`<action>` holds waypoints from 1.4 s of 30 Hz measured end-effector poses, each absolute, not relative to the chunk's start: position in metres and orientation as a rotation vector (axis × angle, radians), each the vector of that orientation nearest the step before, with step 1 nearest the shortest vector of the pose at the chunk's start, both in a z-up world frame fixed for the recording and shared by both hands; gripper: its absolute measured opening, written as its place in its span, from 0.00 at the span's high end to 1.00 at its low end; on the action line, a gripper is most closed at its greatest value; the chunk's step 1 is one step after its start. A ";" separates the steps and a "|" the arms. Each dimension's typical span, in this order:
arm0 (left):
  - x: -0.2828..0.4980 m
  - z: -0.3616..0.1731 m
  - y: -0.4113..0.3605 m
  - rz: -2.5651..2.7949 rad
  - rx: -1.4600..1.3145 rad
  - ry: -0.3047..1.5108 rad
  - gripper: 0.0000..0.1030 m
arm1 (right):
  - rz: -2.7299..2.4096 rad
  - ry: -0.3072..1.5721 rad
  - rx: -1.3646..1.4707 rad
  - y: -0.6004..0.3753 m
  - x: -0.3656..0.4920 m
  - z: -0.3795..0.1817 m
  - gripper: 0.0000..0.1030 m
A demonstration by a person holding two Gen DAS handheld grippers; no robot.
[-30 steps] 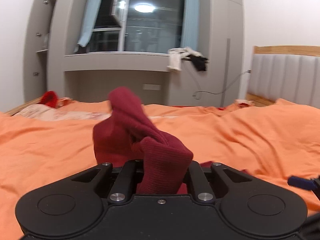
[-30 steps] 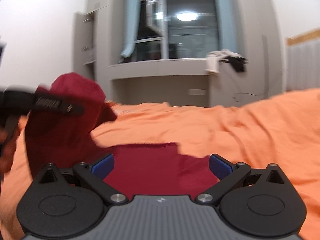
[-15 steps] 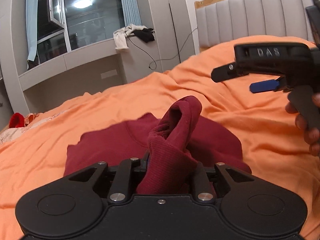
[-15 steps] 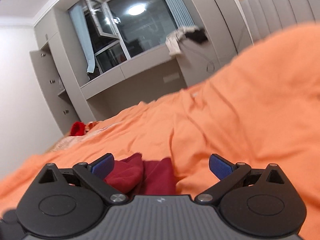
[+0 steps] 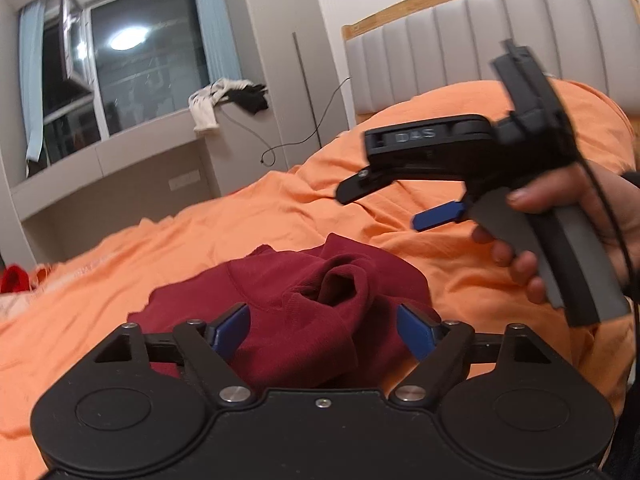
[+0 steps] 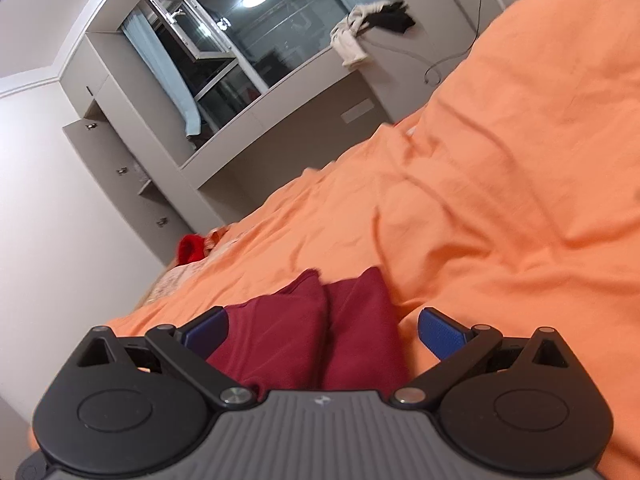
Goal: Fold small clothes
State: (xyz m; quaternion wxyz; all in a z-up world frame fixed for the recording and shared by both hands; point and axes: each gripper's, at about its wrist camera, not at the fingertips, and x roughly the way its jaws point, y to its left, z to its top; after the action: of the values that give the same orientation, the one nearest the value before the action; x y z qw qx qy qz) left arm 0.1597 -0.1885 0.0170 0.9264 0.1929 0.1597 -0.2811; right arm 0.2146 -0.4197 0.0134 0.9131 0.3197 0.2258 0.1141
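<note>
honestly, mid-release on a fold here. left gripper (image 5: 322, 330) opening right now, blue pads spread to either side of the bunched-up end of the dark red garment (image 5: 304, 300), fabric sitting between them but no longer pinched. looks like a sleeve or cuff just laid over the body of the piece, which lies spread on the orange bedsheet (image 5: 280, 216) in front of the grey headboard (image 5: 480, 40).

right gripper (image 6: 322, 330) wide open too, nothing held, hovering above the bed with a folded edge of the same red cloth just under its fingers. seen from the left wrist view, held up in a hand (image 5: 560, 216) off to the right, clear of the fabric.

tips for doing this bit well, judging from how things lie:
- let the pads go fully wide before pulling back, otherwise could drag the cuff off again
- back out low and straight, no twisting, since knit like this probably clings to rubber pads
- lump in the middle looks puffy, so worth pressing or smoothing flat before the next fold
- keep the right one out of the way until the left is clear

other stuff around: a small red item (image 6: 191, 248) at the far edge of the bed, clothes (image 5: 224, 98) draped on the window ledge. not part of this step.
</note>
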 end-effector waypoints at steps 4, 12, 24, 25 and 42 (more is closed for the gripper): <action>0.148 0.018 -0.184 -0.565 0.467 0.299 0.19 | 0.297 0.488 0.702 -0.404 0.222 0.009 0.00; 0.146 0.015 -0.183 -0.563 0.532 0.313 0.54 | 0.257 0.547 0.659 -0.387 0.241 0.000 0.34; 0.148 0.020 -0.184 -0.534 0.435 0.276 0.86 | 0.275 0.483 0.591 -0.381 0.238 0.009 0.95; 0.147 0.023 -0.186 -0.536 0.427 0.267 0.86 | 0.275 0.451 0.572 -0.382 0.234 0.015 0.95; 0.154 0.001 -0.241 -0.640 0.379 0.318 0.86 | 0.135 0.447 0.534 -0.420 0.220 0.007 0.93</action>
State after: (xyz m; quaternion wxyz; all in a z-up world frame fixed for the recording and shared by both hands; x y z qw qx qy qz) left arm 0.1535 -0.2408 0.0005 0.9193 0.1843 0.1546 -0.3115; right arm 0.2197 -0.4199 0.0069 0.9378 0.2613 0.2186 0.0661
